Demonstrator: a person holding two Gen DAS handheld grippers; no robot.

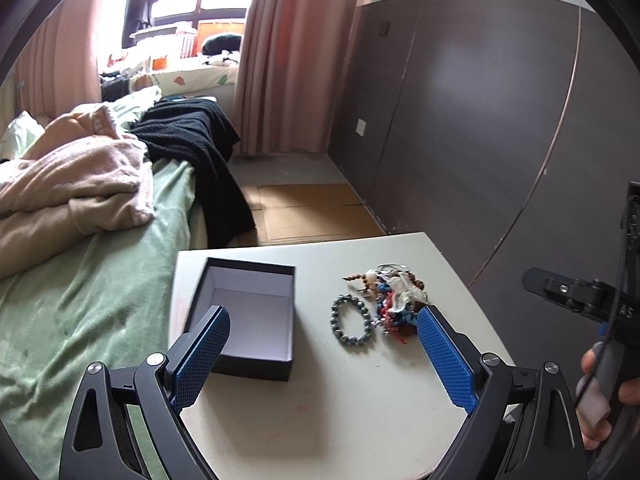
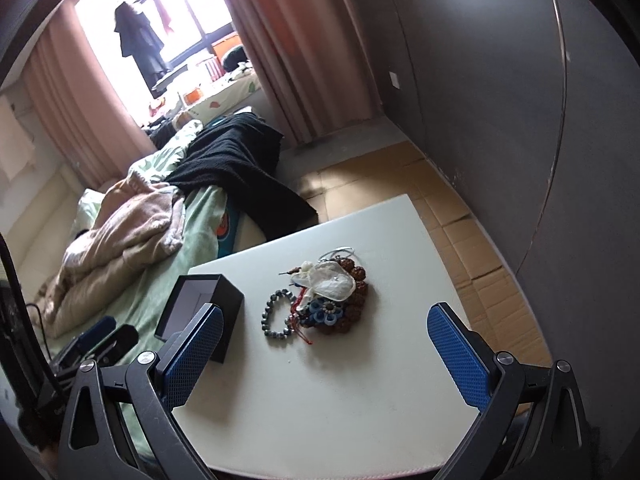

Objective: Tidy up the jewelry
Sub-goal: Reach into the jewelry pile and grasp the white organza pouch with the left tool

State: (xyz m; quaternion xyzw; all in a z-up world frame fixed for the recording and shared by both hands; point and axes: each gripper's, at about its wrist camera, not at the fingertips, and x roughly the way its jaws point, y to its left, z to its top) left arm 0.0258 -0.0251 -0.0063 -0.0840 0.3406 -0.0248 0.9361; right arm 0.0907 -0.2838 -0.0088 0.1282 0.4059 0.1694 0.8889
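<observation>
An open black box (image 1: 250, 316) with a pale inside stands on the white table (image 1: 340, 400), at its left; it also shows in the right wrist view (image 2: 200, 312). A grey bead bracelet (image 1: 352, 320) lies to its right, also seen from the right wrist (image 2: 278, 318). Beside it lies a tangled pile of jewelry (image 1: 396, 300) with brown beads, blue flowers and a white piece (image 2: 332, 300). My left gripper (image 1: 324, 316) is open and empty above the table's near side. My right gripper (image 2: 326, 314) is open and empty, hovering short of the pile.
A bed (image 1: 92, 280) with green sheet, pink blanket and black cloth lies left of the table. A dark wall (image 1: 480, 120) stands at the right. Cardboard (image 2: 460, 216) covers the floor beyond the table. The right gripper's body (image 1: 580, 292) shows at the left view's right edge.
</observation>
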